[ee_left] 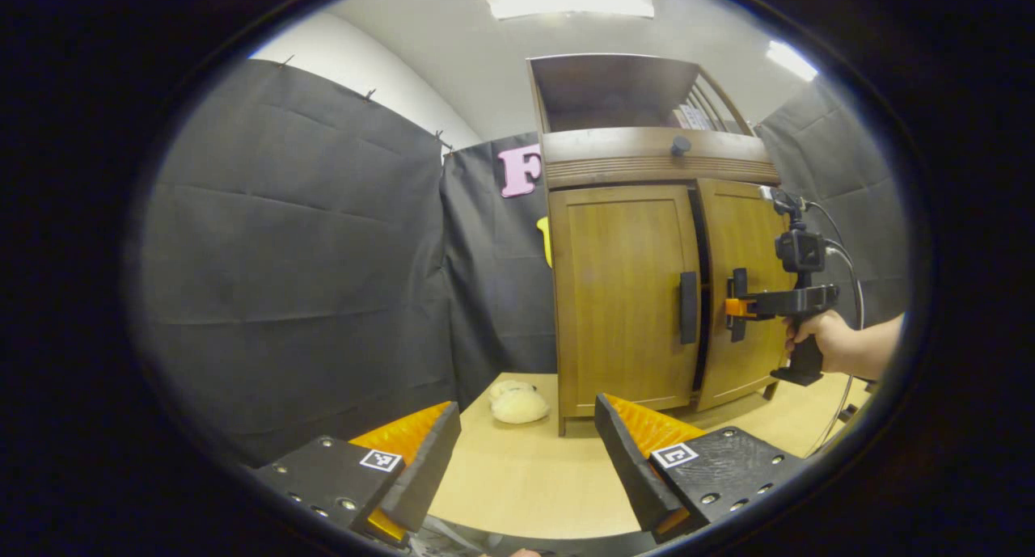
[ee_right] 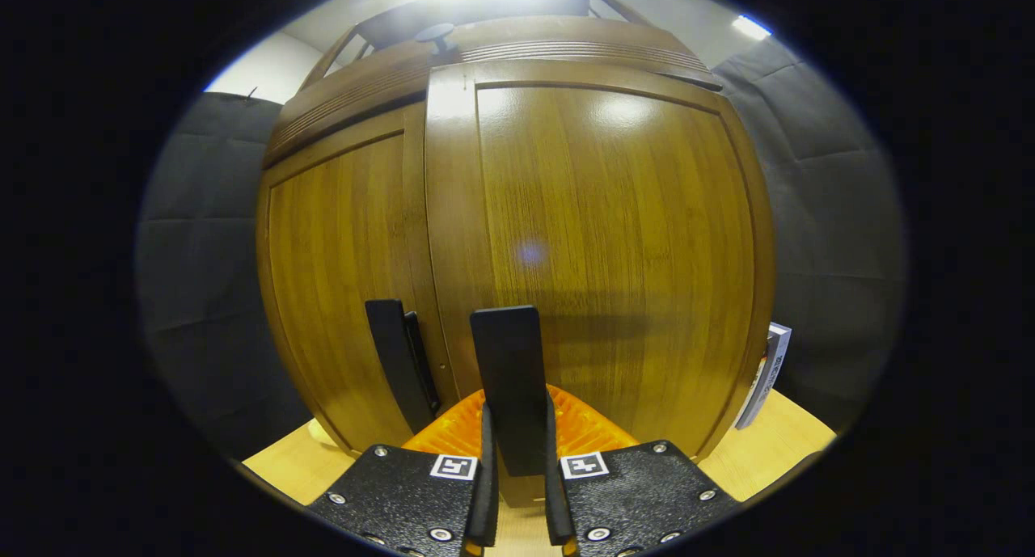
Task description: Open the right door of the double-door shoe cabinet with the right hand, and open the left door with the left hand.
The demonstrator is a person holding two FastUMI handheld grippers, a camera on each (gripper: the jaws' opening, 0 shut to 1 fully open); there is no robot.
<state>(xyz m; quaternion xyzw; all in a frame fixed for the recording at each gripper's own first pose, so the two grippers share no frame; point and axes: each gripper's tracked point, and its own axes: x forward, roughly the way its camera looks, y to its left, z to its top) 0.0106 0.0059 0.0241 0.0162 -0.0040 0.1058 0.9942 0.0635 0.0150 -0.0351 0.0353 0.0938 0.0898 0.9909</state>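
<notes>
The shoe cabinet stands on the pale wooden surface, and everything here is placed relative to it. In the right gripper view, the right gripper has its jaws clamped on the black handle of the right door, the two fingers pressing its sides. In the left gripper view that door stands slightly ajar, with a dark gap between it and the left door. A hand holds the right gripper at the cabinet's front. The left gripper hangs well in front of the cabinet, jaws wide apart and holding nothing. The left door's handle is untouched. Two pale slippers lie beside the cabinet's lower left corner.
</notes>
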